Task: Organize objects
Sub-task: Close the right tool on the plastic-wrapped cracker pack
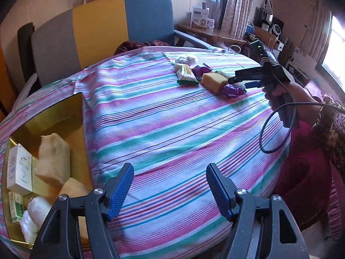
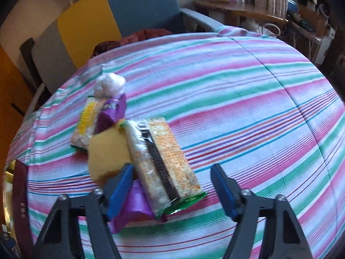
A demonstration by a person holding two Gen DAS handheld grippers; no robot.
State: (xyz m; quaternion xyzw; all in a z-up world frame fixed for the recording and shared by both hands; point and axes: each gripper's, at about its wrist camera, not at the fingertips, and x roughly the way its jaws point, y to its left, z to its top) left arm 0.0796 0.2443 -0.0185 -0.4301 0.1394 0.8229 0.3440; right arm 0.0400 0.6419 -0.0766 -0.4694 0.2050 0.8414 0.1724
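A gold box (image 1: 64,105) at the left of the striped table holds sponges (image 1: 55,158), a white carton (image 1: 19,169) and white bundles (image 1: 36,211). My left gripper (image 1: 169,188) is open and empty beside the box. A pile lies further off: a yellow sponge (image 2: 107,155), a long biscuit packet (image 2: 163,161), a second packet (image 2: 87,122), purple wrappers (image 2: 113,112) and a white plastic bundle (image 2: 110,84). My right gripper (image 2: 172,188) is open just above the long packet's near end; it also shows in the left wrist view (image 1: 240,82).
A striped cloth (image 1: 183,129) covers the round table. A grey, yellow and blue chair back (image 1: 97,32) stands behind it. A shelf with boxes (image 1: 200,19) and cluttered furniture line the far wall. The person's red sleeve (image 1: 301,172) is at the right.
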